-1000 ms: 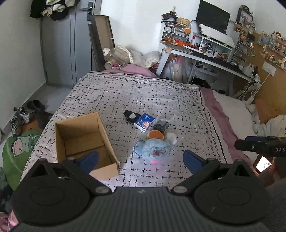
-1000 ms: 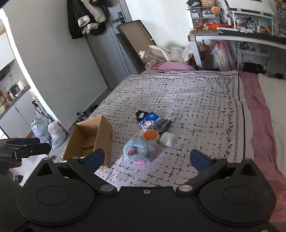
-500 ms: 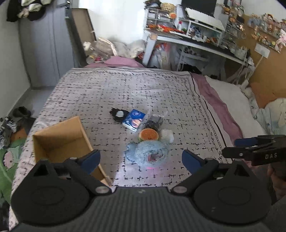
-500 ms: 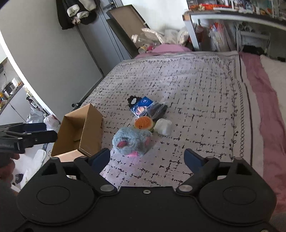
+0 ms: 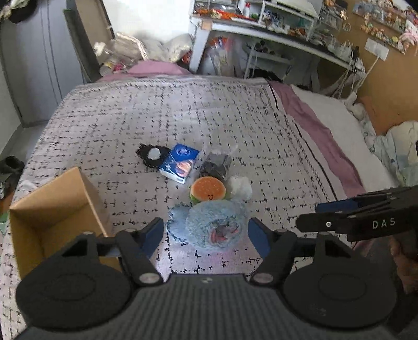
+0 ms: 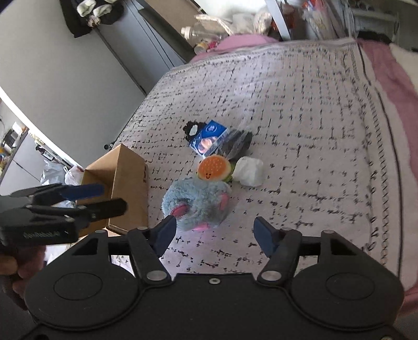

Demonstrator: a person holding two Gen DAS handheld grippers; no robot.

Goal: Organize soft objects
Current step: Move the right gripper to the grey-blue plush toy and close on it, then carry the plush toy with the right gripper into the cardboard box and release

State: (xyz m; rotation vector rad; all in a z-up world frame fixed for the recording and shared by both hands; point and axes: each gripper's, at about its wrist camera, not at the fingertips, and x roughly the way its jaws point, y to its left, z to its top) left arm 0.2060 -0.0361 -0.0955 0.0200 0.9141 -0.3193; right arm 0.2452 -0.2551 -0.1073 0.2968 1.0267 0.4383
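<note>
A fluffy blue plush toy (image 5: 214, 226) lies on the patterned bed cover, with a burger plush (image 5: 207, 189) and a white soft lump (image 5: 239, 184) just behind it. My left gripper (image 5: 207, 232) is open, its fingers on either side of the blue plush, just above it. My right gripper (image 6: 216, 231) is open and empty; the blue plush (image 6: 197, 201) sits just beyond its left finger. An open cardboard box (image 5: 54, 209) stands left of the toys. It also shows in the right wrist view (image 6: 122, 183).
A blue packet (image 5: 180, 163), a black item with a white patch (image 5: 151, 155) and a dark bagged item (image 5: 216, 166) lie behind the toys. The bed's right edge has a pink sheet (image 5: 313, 125). A cluttered desk (image 5: 274, 23) stands beyond the bed.
Both grippers have moved forward and down toward the toys. The blue plush now sits between my left gripper's fingers. Both stay open.
</note>
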